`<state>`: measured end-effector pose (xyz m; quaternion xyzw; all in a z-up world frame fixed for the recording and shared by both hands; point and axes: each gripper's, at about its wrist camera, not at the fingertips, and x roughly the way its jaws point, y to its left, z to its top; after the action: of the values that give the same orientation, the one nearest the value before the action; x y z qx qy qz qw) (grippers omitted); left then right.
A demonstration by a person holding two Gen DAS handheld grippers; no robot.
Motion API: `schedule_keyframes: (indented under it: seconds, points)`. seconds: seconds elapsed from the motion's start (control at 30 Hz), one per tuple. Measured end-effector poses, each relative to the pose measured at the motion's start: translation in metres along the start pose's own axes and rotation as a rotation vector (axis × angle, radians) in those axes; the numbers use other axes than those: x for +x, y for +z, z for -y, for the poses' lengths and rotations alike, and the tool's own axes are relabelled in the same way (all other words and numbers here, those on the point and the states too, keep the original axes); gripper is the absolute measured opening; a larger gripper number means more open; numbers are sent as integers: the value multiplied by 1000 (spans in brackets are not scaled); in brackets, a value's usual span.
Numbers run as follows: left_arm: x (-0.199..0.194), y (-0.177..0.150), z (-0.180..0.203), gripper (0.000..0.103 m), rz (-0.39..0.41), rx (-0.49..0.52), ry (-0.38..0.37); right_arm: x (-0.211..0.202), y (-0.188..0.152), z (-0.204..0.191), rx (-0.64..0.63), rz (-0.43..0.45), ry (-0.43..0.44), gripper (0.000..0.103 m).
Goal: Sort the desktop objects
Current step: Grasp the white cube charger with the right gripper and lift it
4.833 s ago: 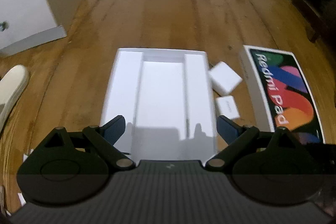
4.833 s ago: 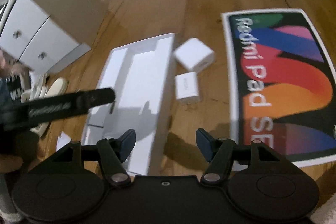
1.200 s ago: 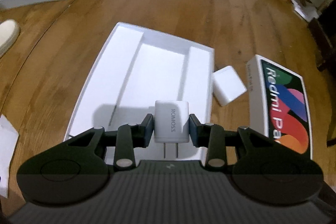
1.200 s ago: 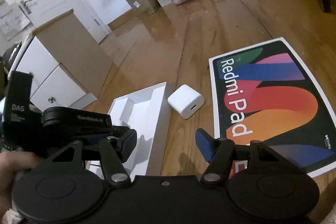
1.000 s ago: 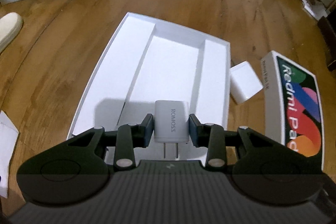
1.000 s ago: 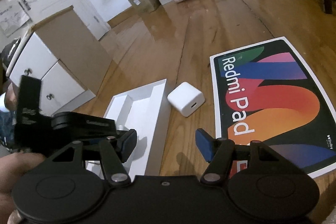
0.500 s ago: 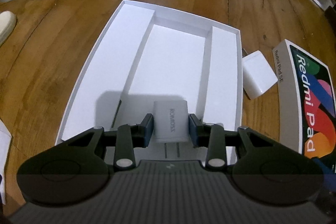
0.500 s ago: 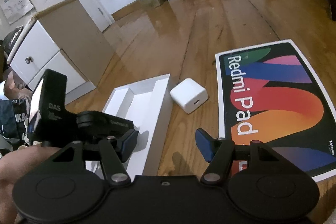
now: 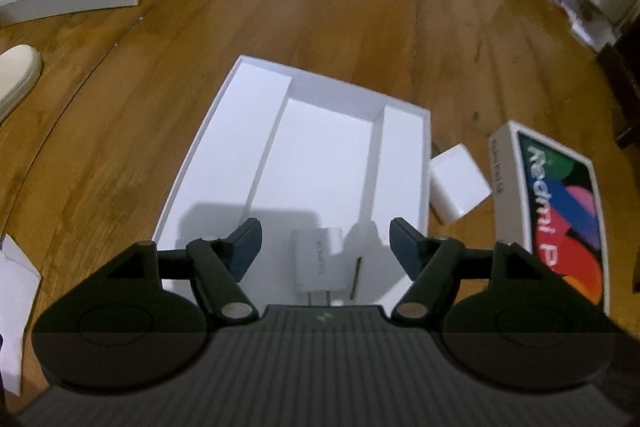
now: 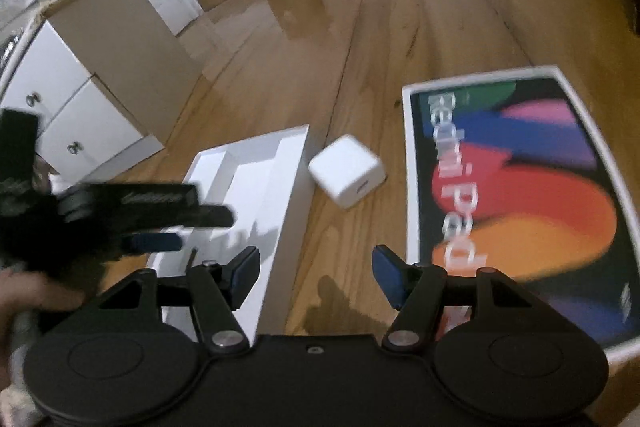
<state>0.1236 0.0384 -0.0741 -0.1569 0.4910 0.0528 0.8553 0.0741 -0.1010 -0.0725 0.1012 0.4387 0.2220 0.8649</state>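
Counting, left to right: one shoe (image 9: pixel 16 71), one paper scrap (image 9: pixel 16 291), one white tray (image 9: pixel 260 115), two chargers, one tablet box (image 9: pixel 560 211).
Left gripper (image 9: pixel 325 245): jaws opening, pads clear of the pronged charger (image 9: pixel 318 265) that lies between them.
Pronged charger: lying in the tray's middle compartment at its near end, prongs toward the camera, lettered face up.
Cube charger (image 9: pixel 458 187): on the wooden floor (image 9: pixel 360 7), between the tray's right wall and the tablet box, near both; touching or not, cannot tell.
Right gripper (image 10: pixel 316 269): jaws spread, nothing between them, hovering over bare floor between tray (image 10: pixel 280 195) and tablet box (image 10: pixel 520 195); cube charger (image 10: pixel 347 171) ahead of it.
Changed from a second ago: pronged charger then pinched between the left pads above the tray, now let go and resting in the tray.
Unchanged: cube charger and tablet box in the same spots; right jaws at the same spread.
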Motion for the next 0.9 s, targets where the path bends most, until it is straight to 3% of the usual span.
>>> schedule_keyframes:
  seconds: [0.13,0.2,0.3,0.43,0.53,0.63,0.9]
  points:
    - [-3,2,-2,70,33,-57,-11,22,24,-20,-228,-141,-143,65]
    - [1,1,0,70,20,-79,-43,27,29,-26,-302,-145,-150,65]
    - [1,5,0,71,7,-75,-93,36,43,-26,-297,-153,-137,65]
    - [-6,13,-12,71,27,-75,-77,53,61,-30,-327,-162,-131,66]
    - [-7,15,-18,71,18,-87,-111,73,68,-35,-376,-211,-208,66]
    - [-5,13,-11,71,8,-49,-129,92,69,-35,-407,-254,-232,65]
    - [-4,11,-15,71,6,-42,-111,110,74,-35,-470,-247,-215,65]
